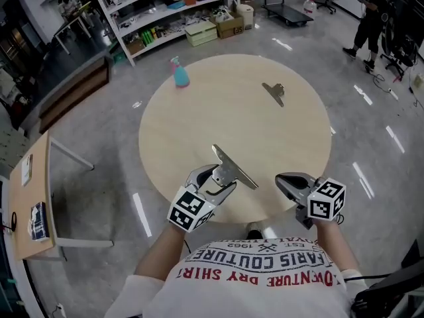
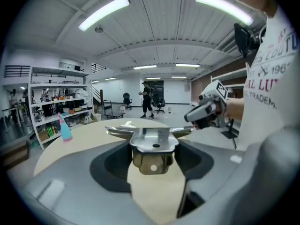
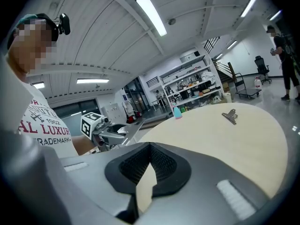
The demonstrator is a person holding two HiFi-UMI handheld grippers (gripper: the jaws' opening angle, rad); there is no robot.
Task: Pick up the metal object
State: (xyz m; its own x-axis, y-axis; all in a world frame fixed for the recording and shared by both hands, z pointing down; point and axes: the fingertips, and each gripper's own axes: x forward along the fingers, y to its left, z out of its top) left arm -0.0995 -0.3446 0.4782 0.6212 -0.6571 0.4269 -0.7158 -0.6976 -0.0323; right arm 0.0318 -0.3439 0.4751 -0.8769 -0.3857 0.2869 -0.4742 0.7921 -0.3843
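A large metal clip with a long flat blade is held up over the near edge of the round table. My left gripper is shut on it. In the left gripper view the clip spans the gap between the jaws, handles outward. A second, smaller metal clip lies on the table's far right, also visible in the right gripper view as a small clip. My right gripper hovers at the near right edge, shut and holding nothing, its tips together.
A blue spray bottle stands at the table's far left edge. Shelving with boxes lines the back. A wooden side desk is at the left. A person stands far off at the right.
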